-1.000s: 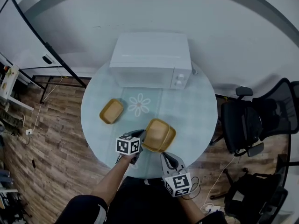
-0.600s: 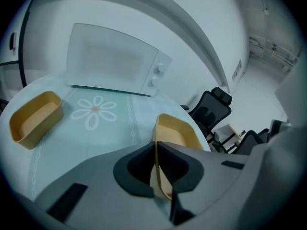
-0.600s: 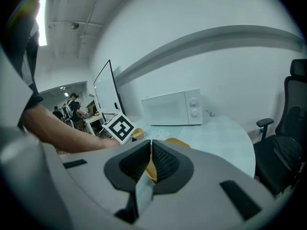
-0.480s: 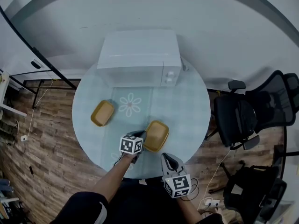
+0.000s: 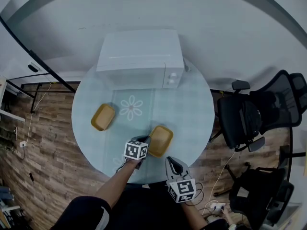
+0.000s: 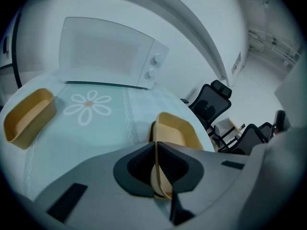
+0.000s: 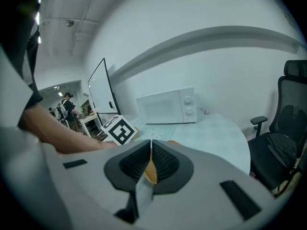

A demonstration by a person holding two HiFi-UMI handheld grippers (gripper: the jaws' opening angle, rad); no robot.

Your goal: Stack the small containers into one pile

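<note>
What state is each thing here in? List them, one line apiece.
left gripper: shut on the near container's rim.
right gripper: shut, nothing between its jaws.
near container: upright, empty, rim clamped.
far container: upright, empty, standing alone on the table, not stacked.
microwave: door closed.

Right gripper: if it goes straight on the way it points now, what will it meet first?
Probably the yellow container that the left gripper holds by its rim. It lies just ahead of the right gripper, whose claw is shut and empty. The depth is unclear.
</note>
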